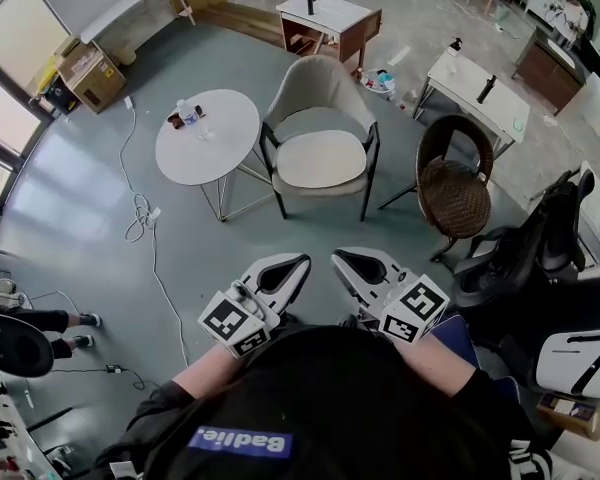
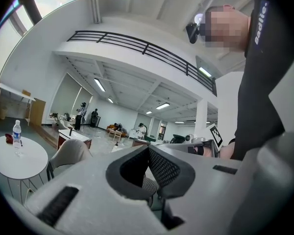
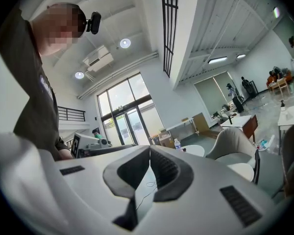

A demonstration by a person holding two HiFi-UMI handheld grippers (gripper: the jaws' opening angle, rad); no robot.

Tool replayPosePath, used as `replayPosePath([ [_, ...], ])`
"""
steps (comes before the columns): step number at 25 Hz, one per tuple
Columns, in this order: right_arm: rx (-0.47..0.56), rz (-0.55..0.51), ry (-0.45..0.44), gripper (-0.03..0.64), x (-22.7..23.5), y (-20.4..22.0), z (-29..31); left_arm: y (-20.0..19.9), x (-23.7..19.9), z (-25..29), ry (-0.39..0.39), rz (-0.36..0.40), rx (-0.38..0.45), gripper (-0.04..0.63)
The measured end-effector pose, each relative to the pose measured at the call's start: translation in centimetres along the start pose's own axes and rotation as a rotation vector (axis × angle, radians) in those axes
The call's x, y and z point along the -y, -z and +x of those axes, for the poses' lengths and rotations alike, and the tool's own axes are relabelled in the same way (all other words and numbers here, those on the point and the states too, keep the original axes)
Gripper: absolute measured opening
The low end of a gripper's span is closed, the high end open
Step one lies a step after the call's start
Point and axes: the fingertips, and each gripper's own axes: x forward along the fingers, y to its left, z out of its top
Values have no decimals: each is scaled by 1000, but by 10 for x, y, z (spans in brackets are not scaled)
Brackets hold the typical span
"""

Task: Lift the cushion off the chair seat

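Note:
A cream round cushion (image 1: 321, 158) lies on the seat of a beige armchair (image 1: 315, 86) with black legs, a few steps ahead of me in the head view. The right gripper view catches the same cushion (image 3: 243, 171) and armchair (image 3: 232, 143) at its right; the left gripper view shows only the armchair's back (image 2: 71, 152). Both grippers are held close to my body, well short of the chair and pointing level. My left gripper (image 1: 298, 264) (image 2: 148, 150) is shut with nothing between its pads. My right gripper (image 1: 340, 261) (image 3: 150, 150) is shut and empty too.
A round white table (image 1: 225, 148) with a water bottle (image 1: 188, 114) stands left of the armchair. A dark wicker chair (image 1: 454, 194) is to its right, and a black office chair (image 1: 540, 253) nearer me. A white cable (image 1: 140, 213) trails on the floor. White desks (image 1: 460, 80) stand beyond.

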Motion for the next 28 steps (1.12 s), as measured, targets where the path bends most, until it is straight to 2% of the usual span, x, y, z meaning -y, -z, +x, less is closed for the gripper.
replayPosePath([
  [6, -28, 1, -75, 28, 7, 12, -13, 8, 9, 10, -47, 24, 1, 12],
  [12, -41, 20, -54, 29, 31, 12, 0, 8, -18, 20, -56, 11, 16, 12],
  [17, -58, 13, -4, 29, 65, 6, 32, -1, -62, 40, -17, 15, 31, 12],
  [24, -42, 34, 27, 29, 105, -6, 105, -19, -147, 64, 72, 37, 28, 12],
  [28, -52, 44, 93, 29, 131, -7, 138, -30, -192, 73, 110, 45, 22, 12],
])
